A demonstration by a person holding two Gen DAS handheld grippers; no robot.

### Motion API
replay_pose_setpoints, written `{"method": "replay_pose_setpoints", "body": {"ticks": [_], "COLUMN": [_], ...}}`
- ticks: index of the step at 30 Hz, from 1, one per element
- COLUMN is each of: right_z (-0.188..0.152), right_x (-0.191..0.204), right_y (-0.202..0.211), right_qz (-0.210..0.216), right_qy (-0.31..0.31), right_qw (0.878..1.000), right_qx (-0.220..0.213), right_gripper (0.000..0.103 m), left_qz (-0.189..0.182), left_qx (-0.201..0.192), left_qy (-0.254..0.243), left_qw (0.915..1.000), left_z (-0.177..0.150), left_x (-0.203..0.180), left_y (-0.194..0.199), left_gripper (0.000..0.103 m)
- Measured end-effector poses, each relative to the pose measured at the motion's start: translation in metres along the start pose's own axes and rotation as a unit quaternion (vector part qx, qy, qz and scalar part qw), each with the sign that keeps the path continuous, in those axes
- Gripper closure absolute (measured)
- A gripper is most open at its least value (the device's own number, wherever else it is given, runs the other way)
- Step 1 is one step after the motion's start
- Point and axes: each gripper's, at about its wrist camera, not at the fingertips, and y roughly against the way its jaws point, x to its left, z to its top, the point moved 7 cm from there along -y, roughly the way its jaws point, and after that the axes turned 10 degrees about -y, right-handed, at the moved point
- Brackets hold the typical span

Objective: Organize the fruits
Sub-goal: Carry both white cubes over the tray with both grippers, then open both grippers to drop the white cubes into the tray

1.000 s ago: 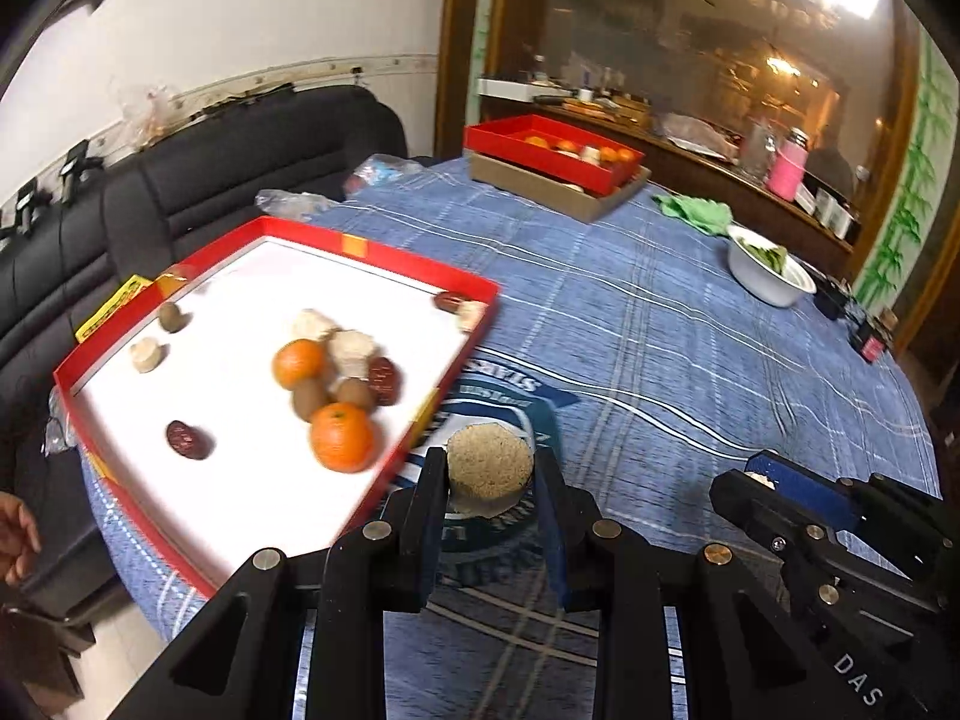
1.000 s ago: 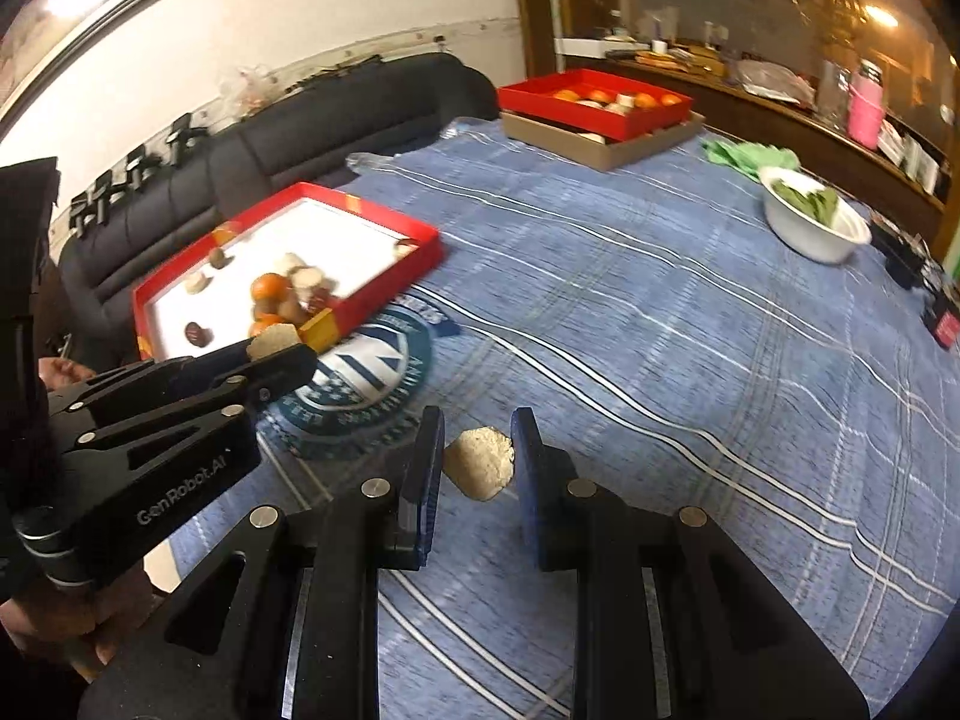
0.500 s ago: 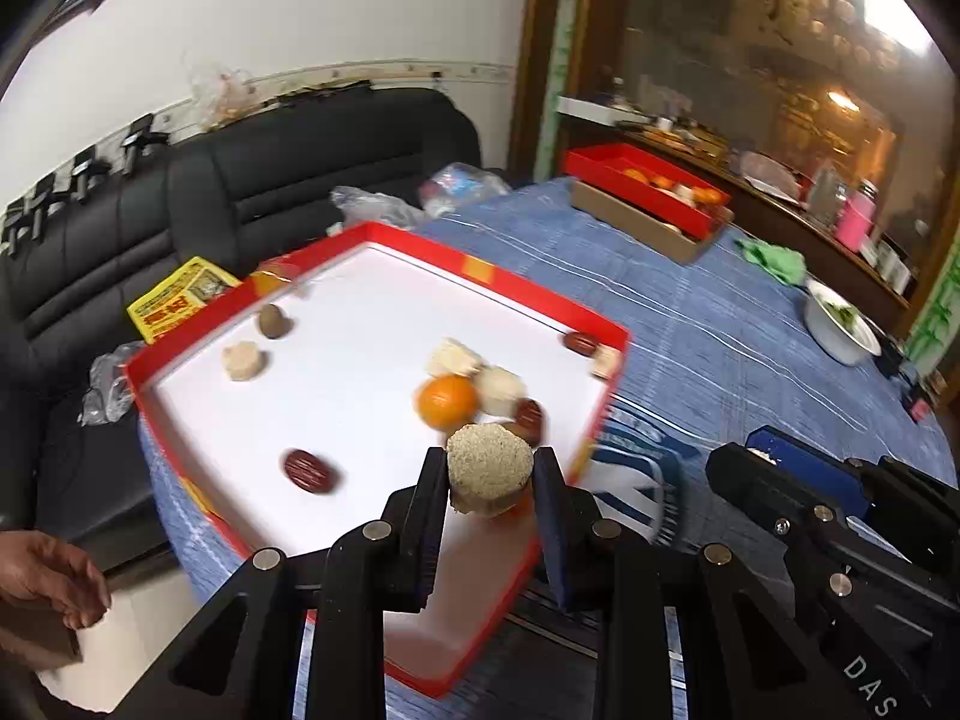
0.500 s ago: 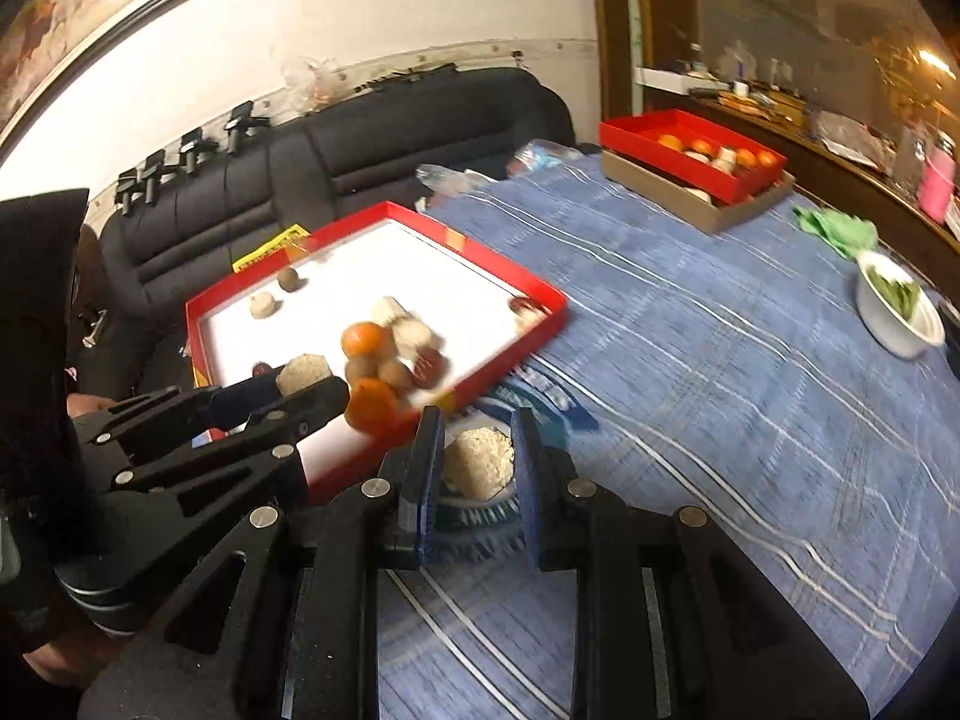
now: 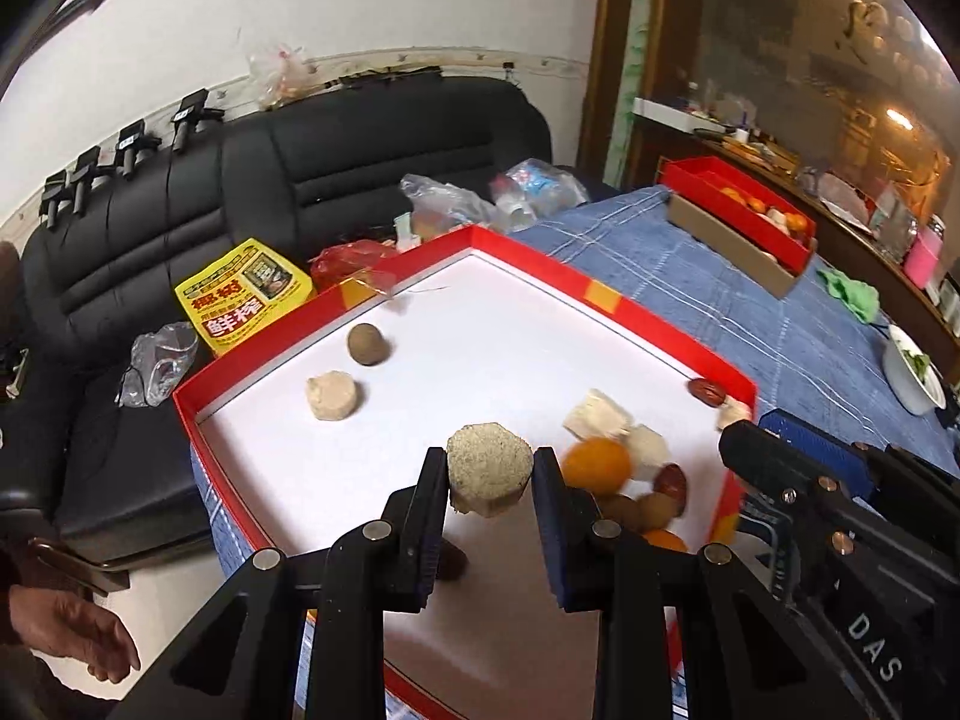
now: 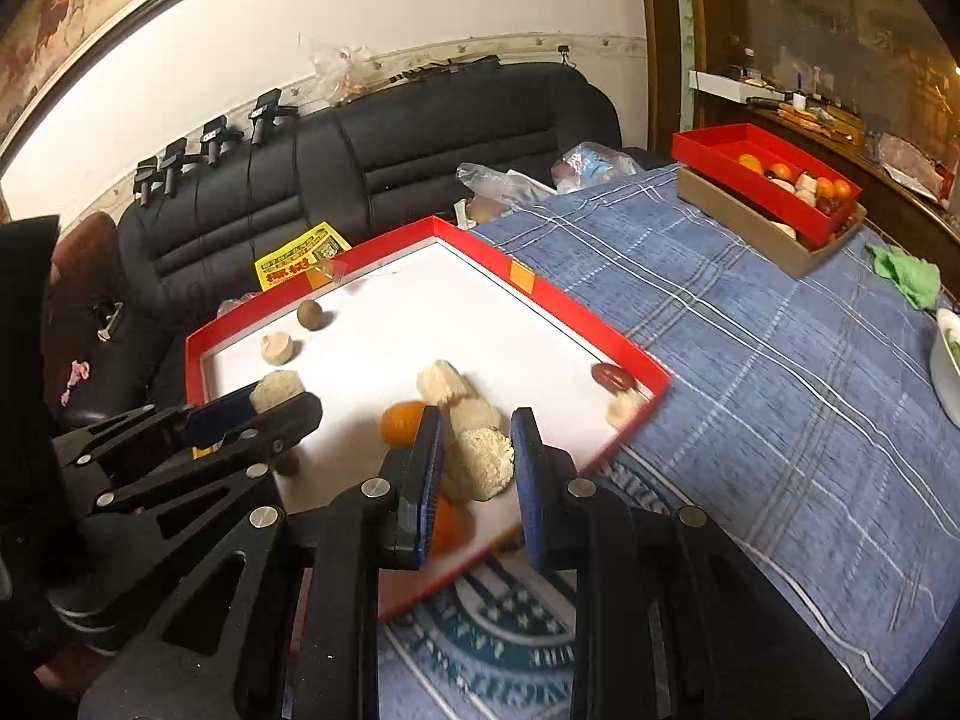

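Left wrist view: my left claw (image 5: 489, 483) pinches a tan speckled hexagonal cake (image 5: 489, 468) squarely between its two pads, hanging over the white floor of the red tray (image 5: 660, 324). At about two o'clock from that cake sits a cluster (orange fruit (image 5: 597, 465), pale chunks, brown dates), and at eleven o'clock lie a round beige cake (image 5: 332, 396) and a brown ball (image 5: 367, 345) just beside each other. My right claw's black frame shows at three o'clock, over the tray's right rim.

From the right wrist view, my right claw (image 6: 477, 462) is pressed onto a pale crumbly cake (image 6: 480, 462), held between the blue pads above the tray's near right part. Directly behind it, at twelve o'clock, are more pale chunks (image 6: 444, 384); an orange (image 6: 403, 420) peeks out at ten o'clock beside the left pad. A dark red date (image 6: 612, 377) lies in the tray's right corner at one o'clock. The tray rests on the blue checked surface (image 6: 750, 360).
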Motion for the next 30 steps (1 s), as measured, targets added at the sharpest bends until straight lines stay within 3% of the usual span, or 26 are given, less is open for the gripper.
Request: {"method": "replay_pose_setpoints", "body": {"ticks": [17,30], "right_z": [0.025,0.034], "right_x": [0.017,0.015], "right_y": [-0.067,-0.09], "right_qz": [0.002,-0.006], "right_qy": [0.003,-0.005], "right_qw": [0.999,0.999], "right_qx": [0.031,0.037], "right_gripper": [0.081,0.08], "left_qz": [0.029,0.034], "left_qx": [0.02,0.036], "left_qy": [0.027,0.034], "left_qw": [0.999,0.9982], "left_z": [0.013,0.017], "left_x": [0.033,0.037], "left_y": [-0.041,-0.062], "left_gripper": [0.076,0.076]}}
